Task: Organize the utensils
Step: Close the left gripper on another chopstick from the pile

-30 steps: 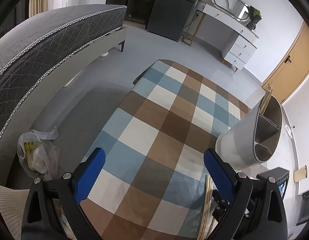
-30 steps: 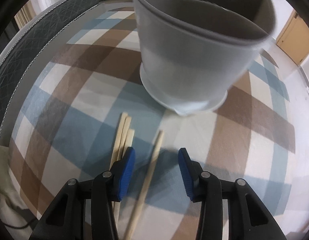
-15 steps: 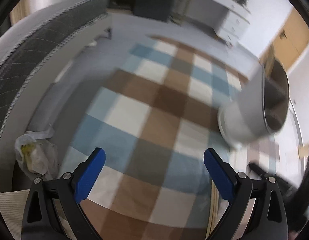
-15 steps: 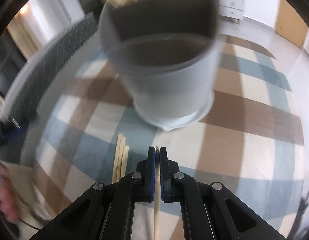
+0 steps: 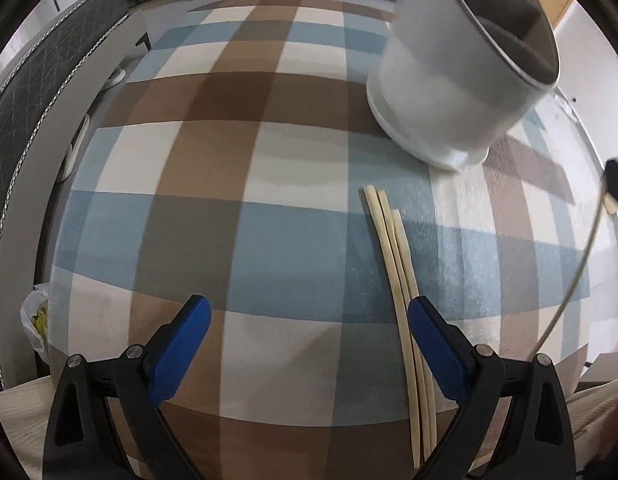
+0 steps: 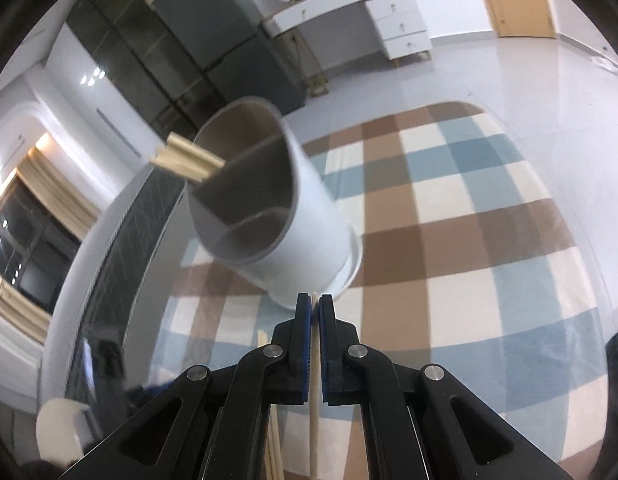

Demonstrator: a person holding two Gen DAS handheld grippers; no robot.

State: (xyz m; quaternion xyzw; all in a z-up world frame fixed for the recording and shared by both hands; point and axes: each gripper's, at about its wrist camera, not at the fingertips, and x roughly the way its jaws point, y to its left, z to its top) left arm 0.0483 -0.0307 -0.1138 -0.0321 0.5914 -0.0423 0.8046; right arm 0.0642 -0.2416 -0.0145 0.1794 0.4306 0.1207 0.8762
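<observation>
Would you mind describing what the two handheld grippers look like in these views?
Both look alike. The left gripper has two black plastic fingers with triangular cut-outs and silver rivets at the joints, each tipped with a blue pad. The right gripper has the same black linkage, silver rivets and blue pads. No cables or markings show on either, and no sleeve is clear enough to tell.
</observation>
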